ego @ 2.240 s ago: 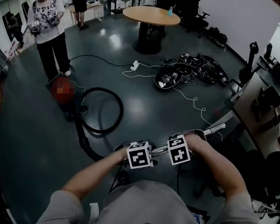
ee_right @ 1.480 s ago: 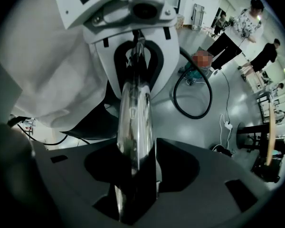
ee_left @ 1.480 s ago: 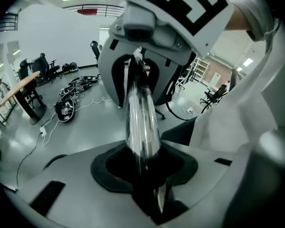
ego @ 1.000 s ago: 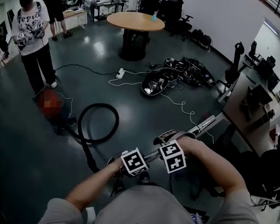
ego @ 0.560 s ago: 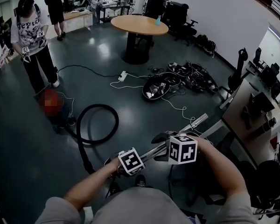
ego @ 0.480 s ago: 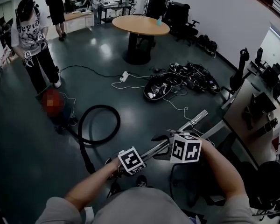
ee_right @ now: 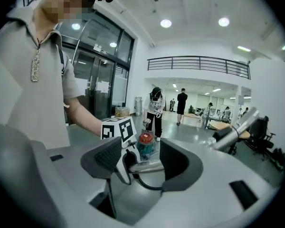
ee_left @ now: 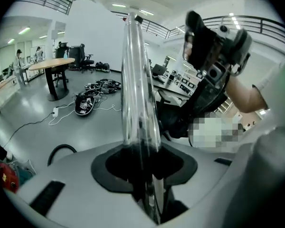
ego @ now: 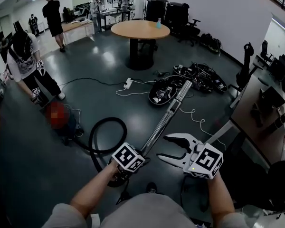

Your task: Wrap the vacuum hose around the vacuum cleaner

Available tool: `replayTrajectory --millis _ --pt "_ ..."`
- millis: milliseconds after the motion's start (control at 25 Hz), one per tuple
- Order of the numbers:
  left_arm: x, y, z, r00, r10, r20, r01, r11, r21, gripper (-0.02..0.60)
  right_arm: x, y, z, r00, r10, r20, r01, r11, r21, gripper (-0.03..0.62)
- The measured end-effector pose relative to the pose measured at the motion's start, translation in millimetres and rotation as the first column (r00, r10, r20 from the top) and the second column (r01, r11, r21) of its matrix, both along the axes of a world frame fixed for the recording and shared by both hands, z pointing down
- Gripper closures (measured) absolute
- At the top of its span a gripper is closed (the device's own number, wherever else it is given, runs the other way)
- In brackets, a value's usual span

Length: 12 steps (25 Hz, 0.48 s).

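The left gripper (ee_left: 142,172) jaws clenched the wand (ego: 168,113). The right gripper (ego: 162,147) jaws stood released and empty. The step in hand was probably regripping. The next move called for looping the hose (ego: 91,139) round the vacuum cleaner (ego: 69,125) at mid-left.

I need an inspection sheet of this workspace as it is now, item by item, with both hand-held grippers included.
Surface: dark glossy floor.
Job's things: red vacuum cleaner on the floor at left; black hose lies in a loop beside it, not wrapped; metal wand raised at a slant.
Clutter: pile of black gear near the round table.
Grippers: left hand-held gripper shut on the metal wand; right hand-held gripper open, empty.
Cables: white power strip; white cable across the floor.
Surroundings: office chairs; a person stands near the vacuum cleaner.
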<state>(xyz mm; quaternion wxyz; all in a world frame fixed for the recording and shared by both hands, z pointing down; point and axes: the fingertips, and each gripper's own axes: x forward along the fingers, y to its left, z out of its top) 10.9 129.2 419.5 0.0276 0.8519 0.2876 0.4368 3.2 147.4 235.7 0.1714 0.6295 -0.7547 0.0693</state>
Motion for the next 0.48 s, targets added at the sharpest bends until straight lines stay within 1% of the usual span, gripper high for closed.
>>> replayTrajectory --millis 120,240,320,480 --pt "14 -14 -9 0.999 -0.048 -0.015 0.048 0.999 -0.016 0.433 7 8 15 0.995 0.070 0.076 -0.072 0.997 0.022 0.341" --pt "32 -25 -17 0.995 -0.092 -0.048 0.091 0.996 -0.015 0.434 15 12 40 0.979 0.126 0.158 -0.130 0.991 0.012 0.341" --pt "46 -29 -25 0.991 -0.113 -0.069 0.111 0.994 -0.022 0.434 17 12 59 0.969 0.147 0.198 -0.150 0.989 0.000 0.341" --pt "67 -31 -42 0.982 -0.160 -0.096 0.155 0.986 -0.056 0.434 12 8 96 0.931 0.159 0.329 -0.158 0.987 -0.031 0.341"
